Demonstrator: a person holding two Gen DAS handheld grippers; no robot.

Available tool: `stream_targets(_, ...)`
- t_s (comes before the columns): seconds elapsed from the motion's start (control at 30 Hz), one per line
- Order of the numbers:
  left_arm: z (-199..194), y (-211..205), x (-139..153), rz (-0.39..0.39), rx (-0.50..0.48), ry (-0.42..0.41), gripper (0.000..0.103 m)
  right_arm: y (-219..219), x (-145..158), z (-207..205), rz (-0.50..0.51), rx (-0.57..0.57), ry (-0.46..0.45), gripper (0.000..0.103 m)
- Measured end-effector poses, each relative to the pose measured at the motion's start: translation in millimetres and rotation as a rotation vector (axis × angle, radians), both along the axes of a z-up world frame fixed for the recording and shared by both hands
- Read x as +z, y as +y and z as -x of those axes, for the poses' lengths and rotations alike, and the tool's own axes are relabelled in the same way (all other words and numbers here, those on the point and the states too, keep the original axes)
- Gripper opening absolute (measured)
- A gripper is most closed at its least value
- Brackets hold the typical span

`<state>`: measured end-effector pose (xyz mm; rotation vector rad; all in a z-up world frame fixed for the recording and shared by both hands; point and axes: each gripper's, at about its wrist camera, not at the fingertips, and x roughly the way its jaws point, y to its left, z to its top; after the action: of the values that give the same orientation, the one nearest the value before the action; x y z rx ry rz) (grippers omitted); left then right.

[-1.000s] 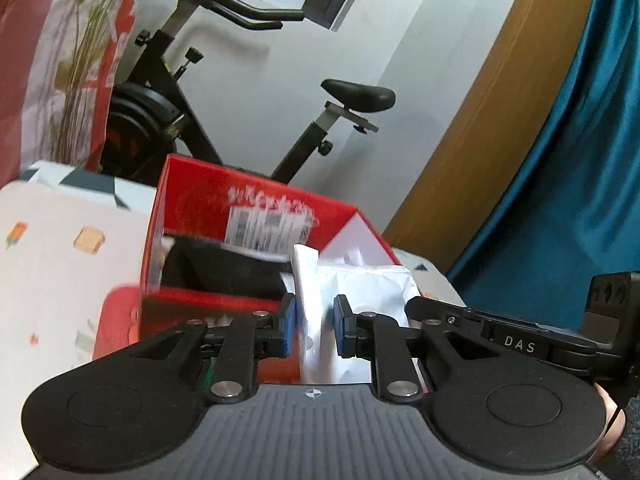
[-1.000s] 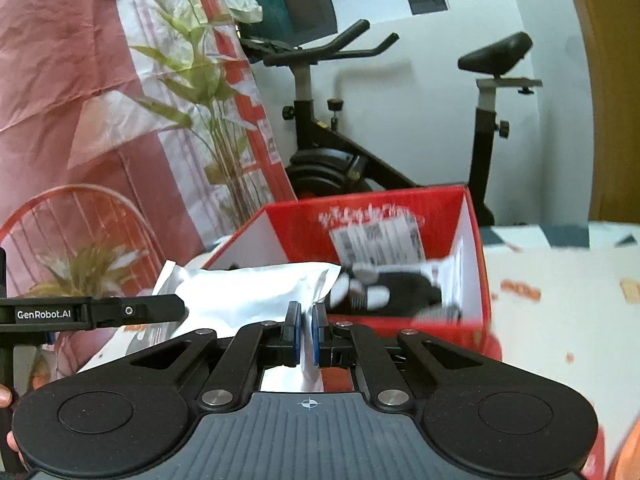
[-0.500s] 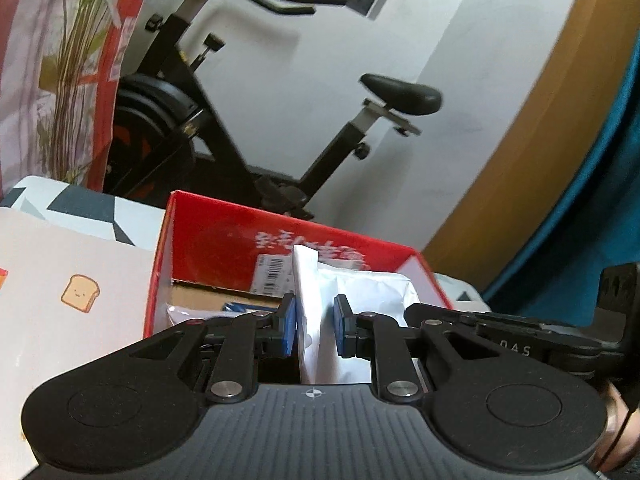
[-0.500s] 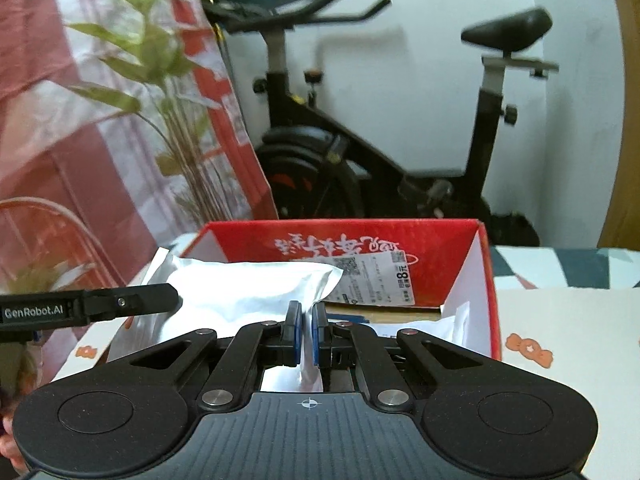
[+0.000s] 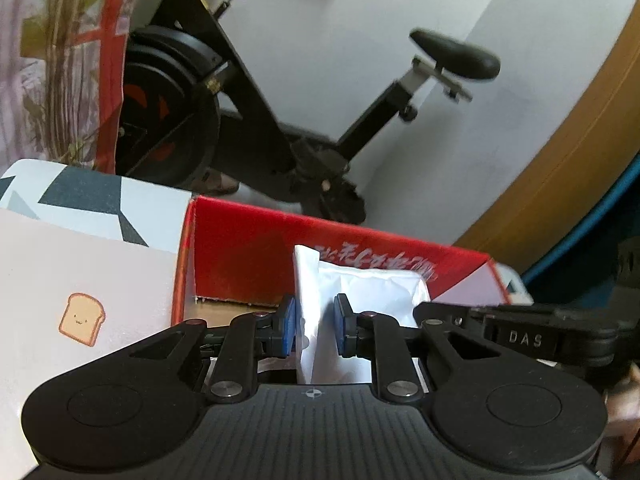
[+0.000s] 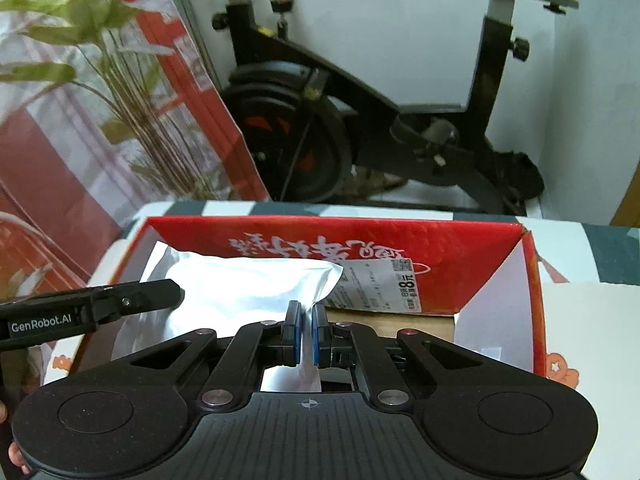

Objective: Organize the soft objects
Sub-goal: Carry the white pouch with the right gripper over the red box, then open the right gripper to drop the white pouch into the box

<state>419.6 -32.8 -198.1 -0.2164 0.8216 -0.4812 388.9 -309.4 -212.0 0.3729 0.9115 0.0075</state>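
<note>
A black exercise bike [image 6: 360, 120] stands against the white wall beyond the desk [image 5: 80, 272], whose pale cover bears a small toast cartoon. On the desk sits an open red cardboard box [image 6: 400, 240] with a shipping label on its inner wall. A silvery white soft pouch [image 6: 240, 292] hangs over the box's opening, held at both ends. The right claw [image 6: 306, 332] is pinched nearly closed on one thin edge of the pouch; the left claw [image 5: 314, 330] grips the opposite edge with a narrow gap.
</note>
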Motion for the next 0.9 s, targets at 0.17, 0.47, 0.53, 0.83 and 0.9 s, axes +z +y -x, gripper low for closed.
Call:
stream_targets(0.17, -16.1, -6.1, -4.7, -0.036, -0.021, 0.036, 0.028, -10.7, -11.9, -9.1, -0.022, -0.037, 0.066, 0.008)
stream_targets(0.47, 16.7, -7.5, 18.1, -0.076, -0.037, -0.074, 0.039, -10.7, 10.8, 20.9, 0.027, -0.091, 0.001, 0.022)
stream_targets(0.53, 35.9, -4.8, 27.7, -0.094, -0.046, -0.128, 0.04, -2.4, 24.0, 37.0, 0.052, -0.064, -0.05, 0.027)
stream_targets(0.83, 131.1, 40.7, 63.4, -0.098, 0.007, -0.258, 0.043, 46.6, 62.3, 124.9, 0.175, 0.036, -0.234, 0.038)
stream_targets(0.9, 147.5, 50.5, 66.8, -0.11, 0.024, -0.266, 0.043, 54.7, 67.3, 142.1, 0.181, 0.043, -0.265, 0.038)
